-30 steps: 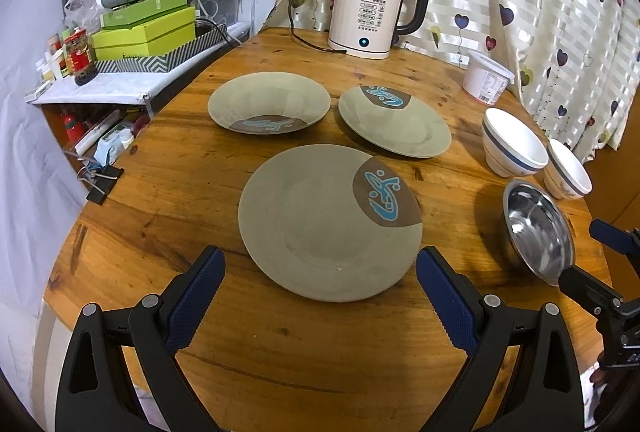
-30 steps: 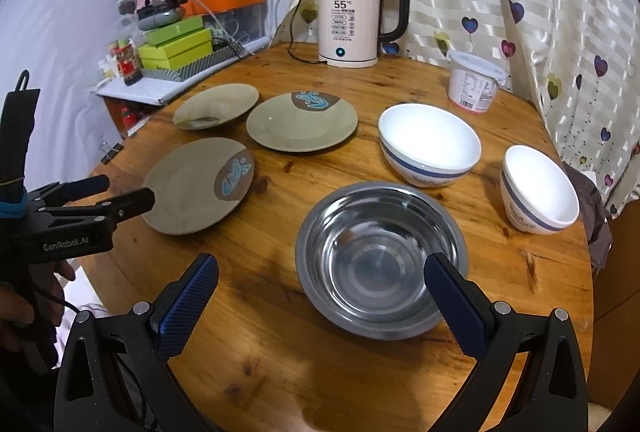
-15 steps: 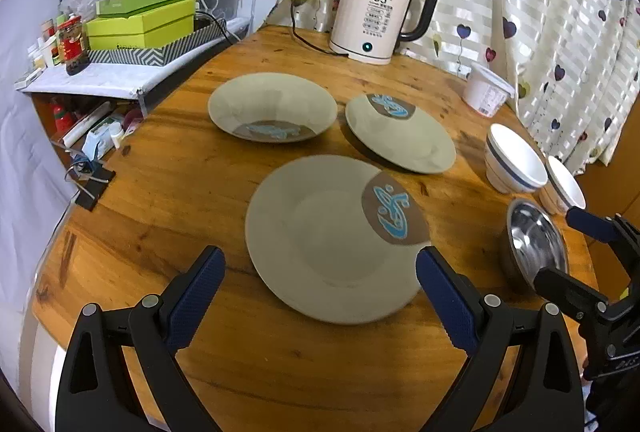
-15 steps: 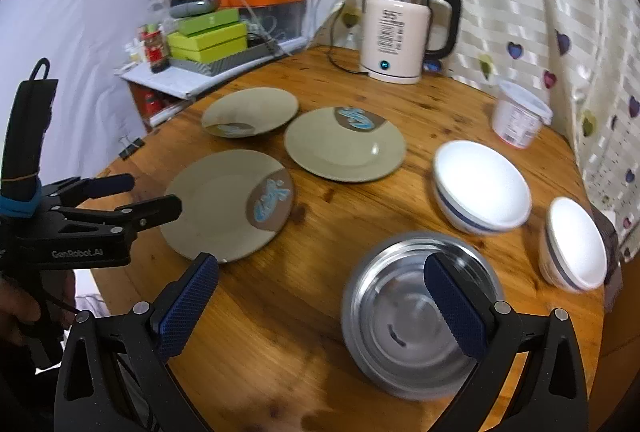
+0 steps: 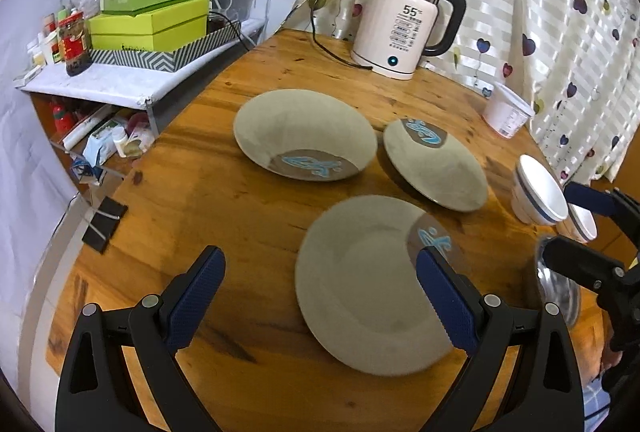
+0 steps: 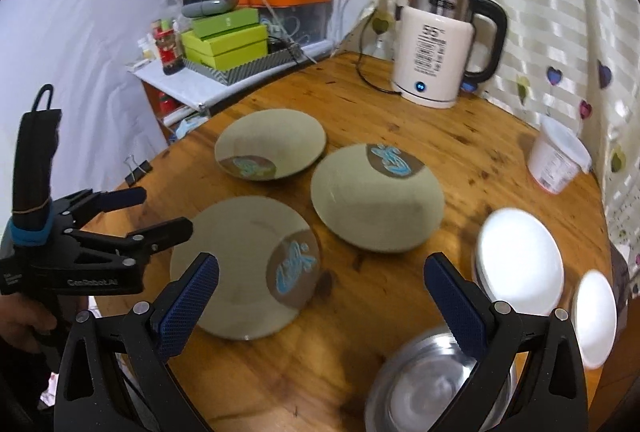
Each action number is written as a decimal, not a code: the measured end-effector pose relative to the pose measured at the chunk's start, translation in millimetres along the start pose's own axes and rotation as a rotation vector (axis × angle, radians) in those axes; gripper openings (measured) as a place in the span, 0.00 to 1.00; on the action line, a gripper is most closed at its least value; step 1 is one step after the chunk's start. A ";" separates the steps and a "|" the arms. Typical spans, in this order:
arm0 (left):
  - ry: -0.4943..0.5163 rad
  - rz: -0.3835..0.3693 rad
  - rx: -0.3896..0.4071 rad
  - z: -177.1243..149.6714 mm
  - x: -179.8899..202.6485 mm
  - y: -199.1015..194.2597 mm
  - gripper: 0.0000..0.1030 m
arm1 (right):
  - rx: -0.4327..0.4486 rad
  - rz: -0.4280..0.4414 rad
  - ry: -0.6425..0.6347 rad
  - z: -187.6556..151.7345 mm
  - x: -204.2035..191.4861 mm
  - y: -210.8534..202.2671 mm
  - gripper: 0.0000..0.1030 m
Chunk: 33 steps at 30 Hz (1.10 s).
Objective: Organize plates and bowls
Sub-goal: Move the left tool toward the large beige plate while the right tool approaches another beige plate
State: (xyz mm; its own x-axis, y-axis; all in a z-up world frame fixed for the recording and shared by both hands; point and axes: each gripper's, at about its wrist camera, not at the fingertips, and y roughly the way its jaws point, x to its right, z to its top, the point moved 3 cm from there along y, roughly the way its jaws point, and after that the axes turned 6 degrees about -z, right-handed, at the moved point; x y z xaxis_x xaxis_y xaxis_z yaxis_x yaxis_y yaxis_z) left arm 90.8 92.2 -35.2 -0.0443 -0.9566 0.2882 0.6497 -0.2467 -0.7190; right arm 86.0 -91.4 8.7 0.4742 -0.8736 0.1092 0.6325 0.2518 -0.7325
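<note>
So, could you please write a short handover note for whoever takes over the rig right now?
Left claw: open, empty, above the near plate.
Right claw: open, empty, between that plate and the steel bowl.
Two more plates lie separately on the table; two white bowls sit at the right.
Done: nothing stacked.
Left: stack the three plates, gather the bowls.

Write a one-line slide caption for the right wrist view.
Open right tool hovers above three olive plates, a steel bowl and two white bowls; left tool waits alongside.
</note>
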 end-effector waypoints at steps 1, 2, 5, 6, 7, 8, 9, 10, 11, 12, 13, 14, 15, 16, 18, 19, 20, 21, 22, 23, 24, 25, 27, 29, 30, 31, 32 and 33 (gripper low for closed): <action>-0.016 -0.008 -0.005 3.6 -4.6 2.7 0.94 | 0.000 0.001 -0.012 4.6 -2.3 3.1 1.00; -0.022 -0.003 -0.006 6.0 -7.1 4.3 0.94 | -0.002 -0.001 -0.022 8.8 -4.0 6.1 1.00; -0.049 0.009 -0.003 14.0 -17.8 8.8 0.94 | -0.007 0.010 -0.043 25.9 -7.7 18.0 1.00; -0.057 0.013 -0.002 16.2 -20.8 10.1 0.94 | -0.007 0.009 -0.041 30.2 -7.9 21.3 1.00; -0.062 0.025 0.001 19.6 -24.2 11.7 0.94 | -0.011 0.011 -0.041 35.3 -8.2 25.4 1.00; -0.063 0.041 0.005 23.4 -28.1 13.8 0.94 | -0.016 0.017 -0.043 39.9 -8.2 29.4 1.00; -0.066 0.049 0.012 27.3 -32.2 15.6 0.94 | -0.019 0.020 -0.046 45.7 -8.8 33.9 1.00; -0.071 0.053 0.015 29.6 -35.7 16.5 0.94 | -0.019 0.021 -0.049 51.0 -9.5 37.9 1.00; -0.083 0.059 0.023 33.7 -40.2 17.7 0.94 | -0.021 0.021 -0.052 55.9 -9.8 42.5 1.00; -0.089 0.063 0.030 36.8 -43.2 18.4 0.94 | -0.026 0.022 -0.053 61.1 -9.8 48.1 1.00; -0.094 0.070 0.040 41.0 -46.7 19.1 0.94 | -0.032 0.026 -0.049 65.6 -9.2 54.0 1.00; -0.104 0.082 0.048 45.3 -50.8 20.0 0.94 | -0.041 0.032 -0.042 69.7 -8.9 60.0 0.99; -0.116 0.090 0.056 49.5 -55.2 21.1 0.94 | -0.052 0.042 -0.031 73.9 -8.3 67.0 0.98; -0.122 0.089 0.059 52.0 -58.2 22.0 0.94 | -0.064 0.054 -0.018 77.5 -7.1 74.0 0.97; -0.147 0.071 0.062 57.7 -65.9 25.7 0.94 | -0.094 0.083 0.013 83.3 -6.1 87.7 0.90; -0.152 0.071 0.062 58.9 -67.8 26.7 0.94 | -0.109 0.103 0.029 86.2 -5.8 95.6 0.88; -0.161 0.073 0.059 60.7 -70.3 29.6 0.92 | -0.121 0.114 0.041 87.7 -5.7 101.4 0.84; -0.165 0.066 0.053 61.4 -71.7 32.0 0.91 | -0.137 0.124 0.052 90.1 -5.3 109.2 0.81; -0.174 0.047 0.042 62.0 -73.5 35.9 0.87 | -0.150 0.134 0.058 91.8 -5.4 115.9 0.79; -0.180 0.032 0.036 62.6 -74.9 39.3 0.83 | -0.162 0.145 0.064 92.6 -5.7 121.7 0.75; -0.180 0.029 0.033 62.6 -75.0 41.1 0.81 | -0.172 0.154 0.068 94.4 -6.2 128.4 0.71; -0.179 0.028 0.027 63.3 -75.5 44.6 0.75 | -0.181 0.161 0.071 95.7 -6.9 134.2 0.70; -0.191 0.007 0.009 64.8 -77.7 53.7 0.69 | -0.198 0.178 0.076 98.6 -7.4 145.6 0.63; -0.194 0.008 0.002 66.0 -79.4 59.4 0.68 | -0.210 0.189 0.085 101.6 -6.7 154.3 0.61; -0.197 0.005 -0.002 66.5 -79.9 61.9 0.68 | -0.214 0.190 0.090 104.0 -5.9 159.7 0.61; -0.204 -0.003 -0.007 67.2 -80.7 65.0 0.68 | -0.217 0.191 0.094 106.1 -4.2 163.4 0.61; -0.211 -0.008 -0.012 68.0 -81.8 68.5 0.67 | -0.220 0.194 0.098 107.7 -3.2 167.2 0.59; -0.213 -0.008 -0.014 68.7 -83.0 70.3 0.67 | -0.225 0.197 0.103 109.6 -2.3 171.8 0.57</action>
State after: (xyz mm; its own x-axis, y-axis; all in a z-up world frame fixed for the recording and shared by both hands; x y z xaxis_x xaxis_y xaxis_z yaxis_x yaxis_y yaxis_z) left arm 192.3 164.9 -66.2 0.1132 -0.9003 0.4203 0.6395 -0.2578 -0.7243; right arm 260.7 -0.4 -43.8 0.5025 -0.8576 -0.1095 0.3778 0.3317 -0.8644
